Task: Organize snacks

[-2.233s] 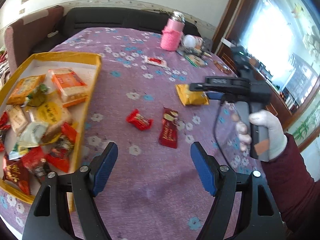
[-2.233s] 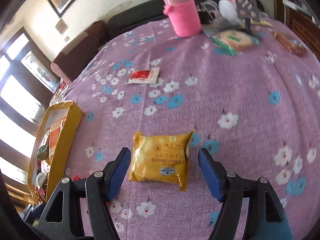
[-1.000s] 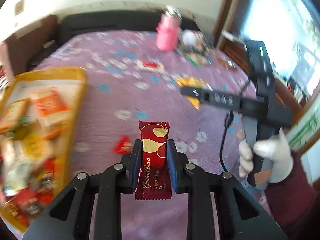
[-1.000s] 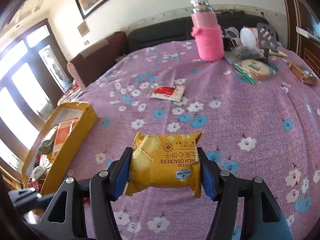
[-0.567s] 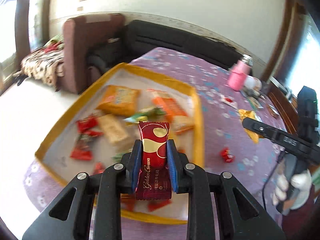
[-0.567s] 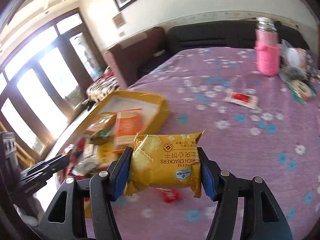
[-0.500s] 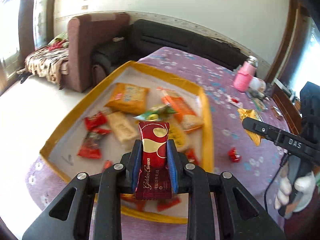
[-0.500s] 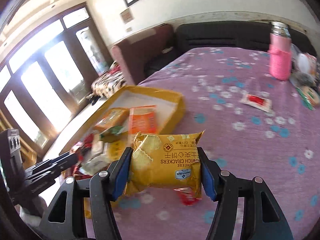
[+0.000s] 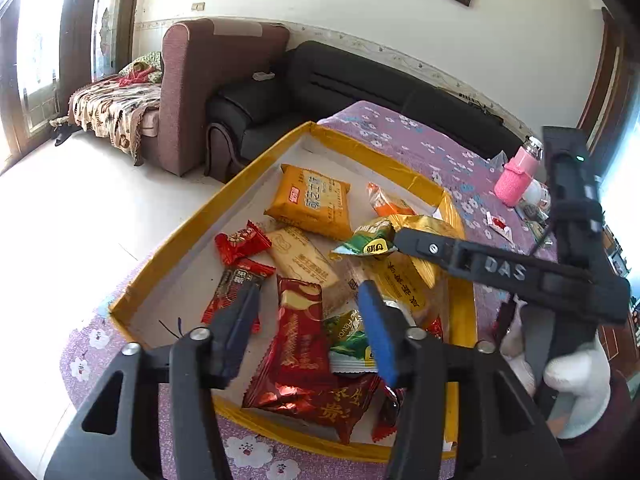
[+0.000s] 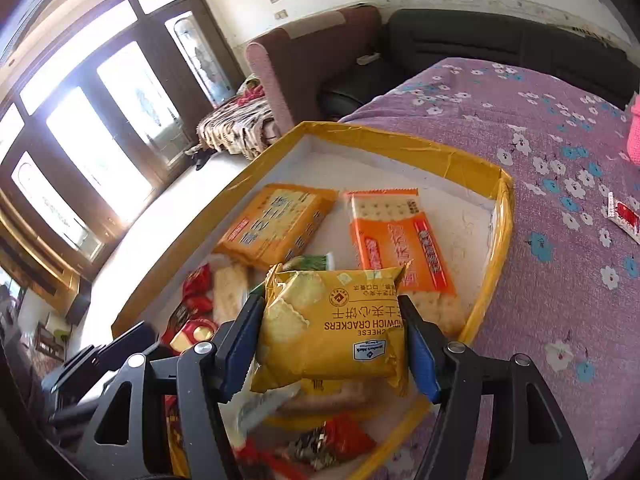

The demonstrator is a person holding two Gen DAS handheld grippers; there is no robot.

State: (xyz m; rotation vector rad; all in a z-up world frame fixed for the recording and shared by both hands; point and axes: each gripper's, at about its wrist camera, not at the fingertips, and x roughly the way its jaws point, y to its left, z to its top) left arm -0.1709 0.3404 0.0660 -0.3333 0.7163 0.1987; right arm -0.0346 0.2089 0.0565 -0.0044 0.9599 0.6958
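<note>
Both grippers are hovering over the yellow snack tray (image 9: 208, 208), one unloaded, one loaded.

The left gripper (image 9: 304, 332) fingers are standing spread above the red wafer packet (image 9: 300, 344) lying in the tray; the right gripper (image 10: 332, 340) fingers are pinching the cheese sandwich crackers pack (image 10: 332, 324) by its sides, holding it above the tray's near corner for release; beyond, a small red-and-white sachet (image 10: 624, 216) is lying on the tabletop (image 10: 560, 280).

Bright window glare, fisheye edges, blurred foreground
</note>
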